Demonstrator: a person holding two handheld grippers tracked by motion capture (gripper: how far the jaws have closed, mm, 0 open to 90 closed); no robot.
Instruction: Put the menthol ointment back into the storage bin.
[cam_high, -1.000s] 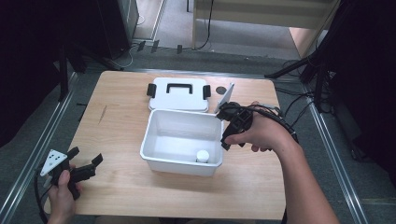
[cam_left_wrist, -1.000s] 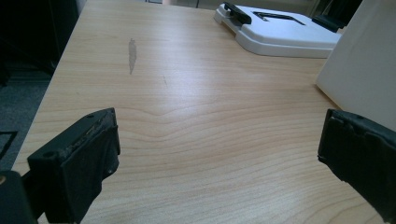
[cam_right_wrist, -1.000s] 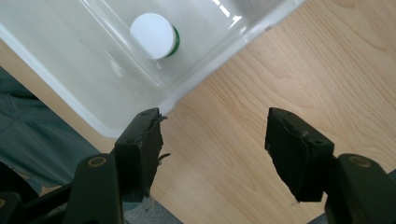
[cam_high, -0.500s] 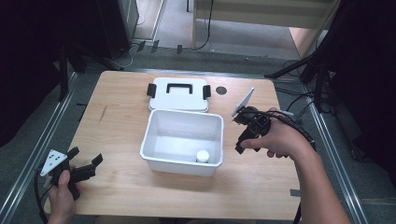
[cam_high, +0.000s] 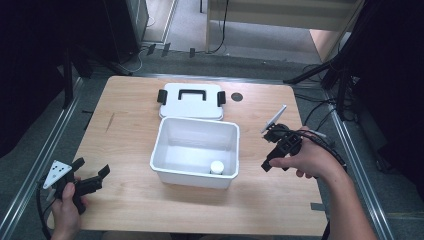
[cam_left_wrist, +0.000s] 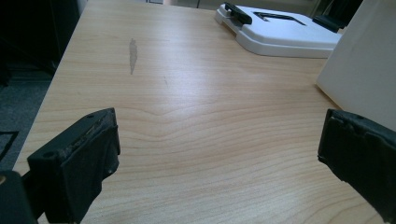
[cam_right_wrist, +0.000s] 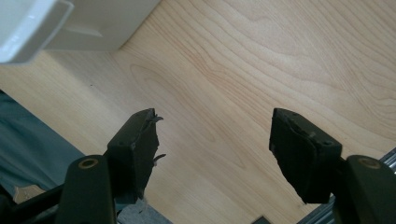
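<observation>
An open white bin (cam_high: 172, 131) stands mid-table with a small white round container (cam_high: 216, 166) at its front right inside corner. Its white lid (cam_high: 191, 102) with black handle and clips lies flat just behind it. My right gripper (cam_high: 270, 160) hovers over bare wood to the right of the bin. In the right gripper view the right gripper (cam_right_wrist: 215, 135) has its jaws apart, just opened wider, nothing between them, and the bin's corner (cam_right_wrist: 70, 23) shows at the upper left. My left gripper (cam_high: 92, 177) rests open at the table's front left. In the left gripper view the left gripper (cam_left_wrist: 219, 135) faces the bin wall (cam_left_wrist: 364, 70) and lid (cam_left_wrist: 280, 32).
The wooden table (cam_high: 130, 125) has a dark round hole (cam_high: 237, 96) right of the lid and a dark streak (cam_high: 109, 122) on the left. Metal rails (cam_high: 352, 165) run along both table sides. Cables trail on the floor at the right.
My right gripper has moved from the bin's right rim out to the right and lower over the table. The left gripper has kept still.
</observation>
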